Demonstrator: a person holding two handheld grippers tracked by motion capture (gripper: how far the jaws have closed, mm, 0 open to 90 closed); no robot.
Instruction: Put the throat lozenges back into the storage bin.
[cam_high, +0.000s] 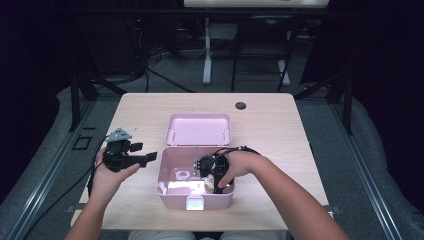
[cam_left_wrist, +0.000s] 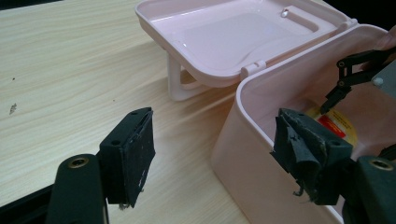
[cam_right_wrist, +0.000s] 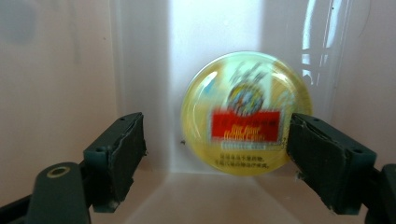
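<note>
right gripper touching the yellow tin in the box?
Cannot tell. In the right gripper view the open fingers flank the yellow tin; the right one overlaps its edge, with no plain contact or gap.

A light wooden bench (cam_high: 280, 125) has a small dark round hole (cam_high: 241, 105) near its far edge; cables (cam_high: 150, 65) trail across the dim floor beyond.

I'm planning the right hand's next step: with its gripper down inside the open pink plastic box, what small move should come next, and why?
Probably ease the right gripper forward and slightly right, then close. Its jaws stand open inside the open pink plastic box, and the round yellow tin with a red label lies just beyond them, off-centre toward one jaw. The left gripper waits open beside the box.
</note>
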